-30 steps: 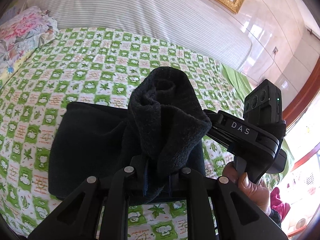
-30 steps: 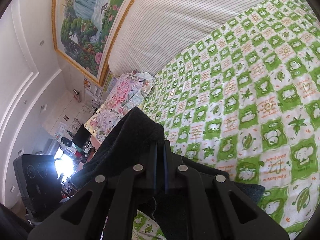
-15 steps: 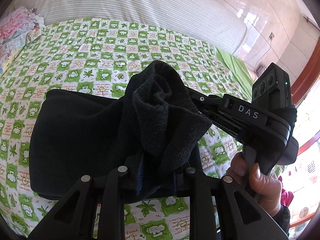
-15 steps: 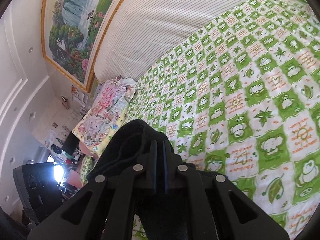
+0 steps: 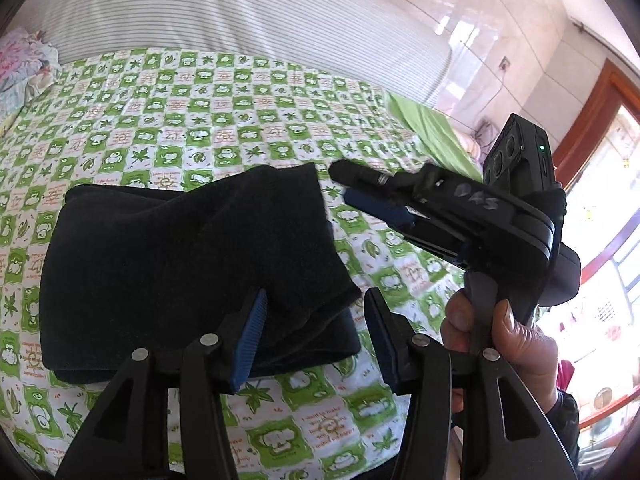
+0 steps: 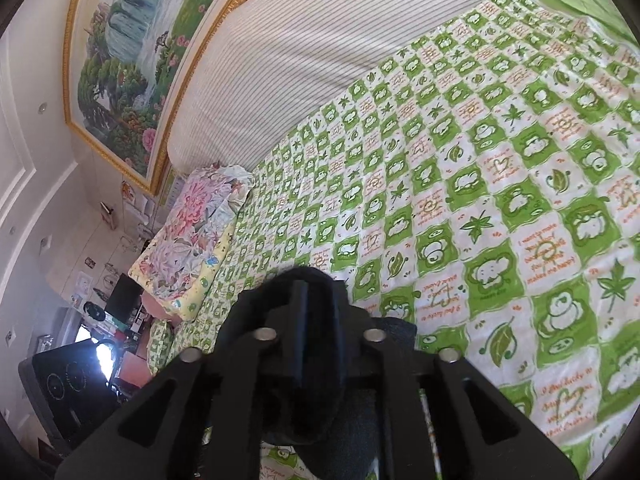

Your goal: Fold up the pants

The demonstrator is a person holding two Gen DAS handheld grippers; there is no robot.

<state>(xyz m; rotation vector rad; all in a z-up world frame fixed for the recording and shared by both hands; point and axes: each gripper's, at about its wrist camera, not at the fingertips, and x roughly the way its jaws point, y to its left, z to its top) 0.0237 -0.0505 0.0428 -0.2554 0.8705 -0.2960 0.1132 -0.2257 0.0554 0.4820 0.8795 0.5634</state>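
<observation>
The black pants [image 5: 172, 264] lie folded in a thick rectangle on the green-and-white checked bedspread [image 5: 224, 120]. My left gripper [image 5: 316, 312] is open, its blue pads on either side of the fold's near right corner, holding nothing. My right gripper [image 5: 344, 184] shows in the left wrist view, to the right of the pants and above the bed, its fingers apart with no cloth between them there. In the right wrist view the fingers [image 6: 300, 312] look close together with black cloth [image 6: 320, 360] bunched around them, so their state is unclear.
A striped headboard cushion [image 5: 240, 12] runs along the far side of the bed. A floral pillow [image 6: 192, 236] lies at the bed's left end. A green sheet edge [image 5: 436, 132] hangs at the right, near a wooden door frame [image 5: 592, 112].
My left gripper opened and let go of the bunched pants, which dropped flat onto the folded stack. The right gripper pulled clear of the cloth and moved right.
</observation>
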